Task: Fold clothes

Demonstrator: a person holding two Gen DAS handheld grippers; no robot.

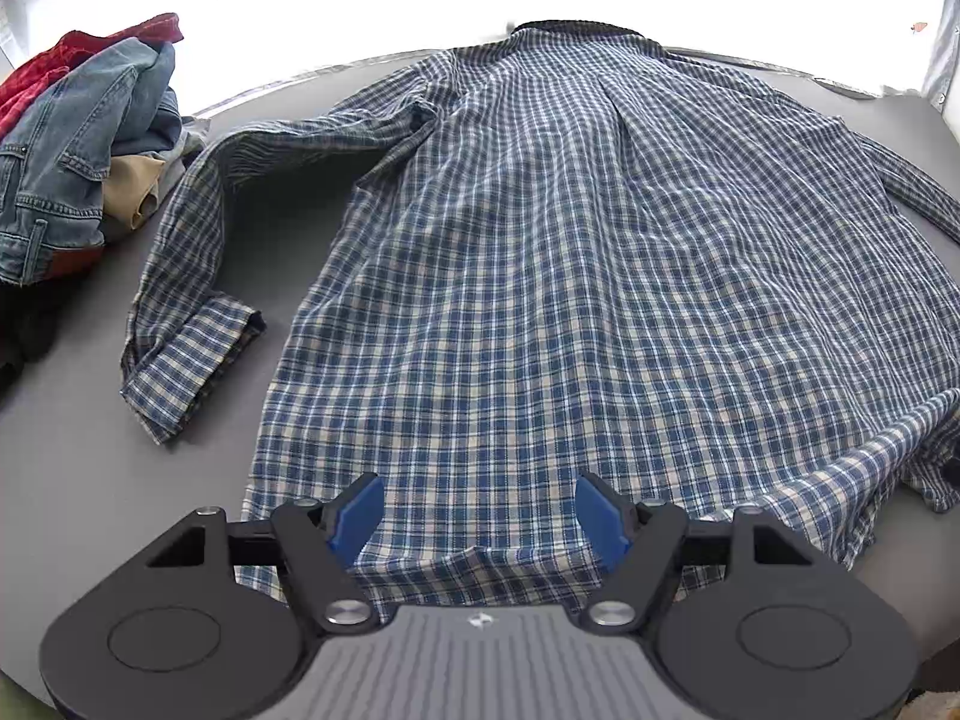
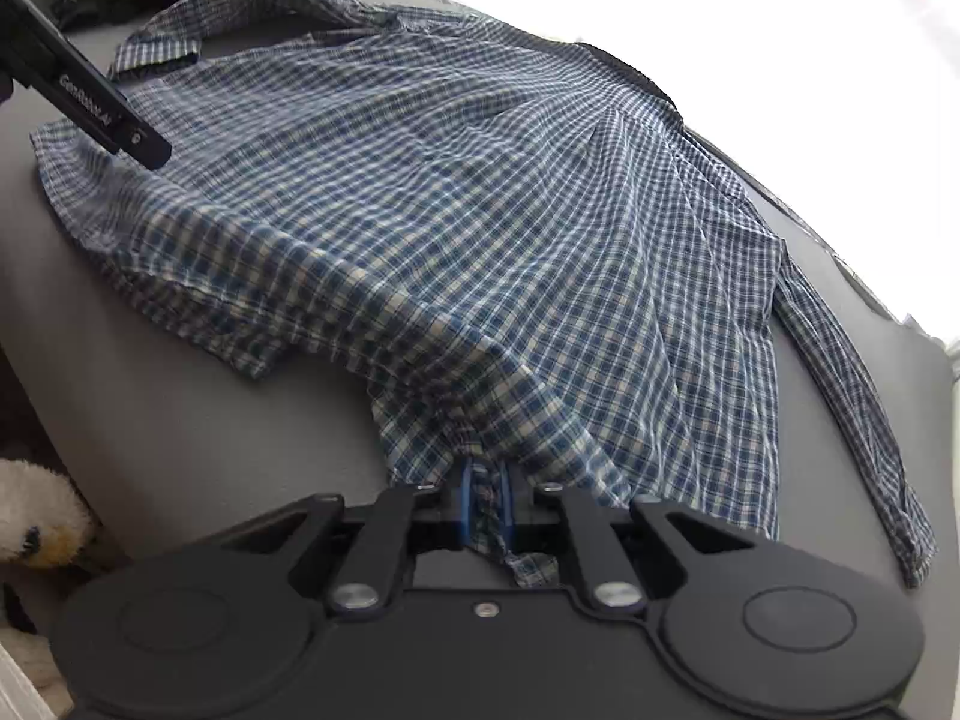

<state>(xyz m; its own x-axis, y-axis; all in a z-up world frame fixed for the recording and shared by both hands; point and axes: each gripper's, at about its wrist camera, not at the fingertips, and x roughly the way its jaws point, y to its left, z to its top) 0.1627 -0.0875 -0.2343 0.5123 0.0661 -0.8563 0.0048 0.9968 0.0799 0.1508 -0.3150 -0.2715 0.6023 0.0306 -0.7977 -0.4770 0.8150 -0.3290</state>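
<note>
A blue, white and cream plaid button-up shirt (image 1: pixel 540 252) lies spread back-side up across the grey tabletop (image 1: pixel 78 420), its dark-lined collar at the far edge and its hem toward the near edge. The shirt's left sleeve (image 1: pixel 180 276) bends outward on the left and runs back toward the near side, ending in a folded cuff that rests flat on the tabletop just beside the shirt body. The right sleeve (image 2: pixel 852 396) trails down the right side of the shirt toward the near right corner.

The left gripper (image 1: pixel 478 516) hovers over the near hem, its jaws spread wide apart with the blue pads (image 1: pixel 360 510) on either side of the cloth and nothing held between them. In the right wrist view its black body shows as a bar at the far left, above the shirt's left hem corner.

The right gripper (image 2: pixel 485 504) has its jaws clenched on a bunch of the shirt's hem at the near right, and the plaid cloth rises from the tabletop in a gathered ridge to the blue pads, with a small tuft poking out behind them.

At the far left of the tabletop sits a pile of other clothes (image 1: pixel 78 138), with faded blue denim on top, red fabric behind it and a tan piece beneath. A white and yellow plush toy (image 2: pixel 42 528) lies below the near left edge of the tabletop.
</note>
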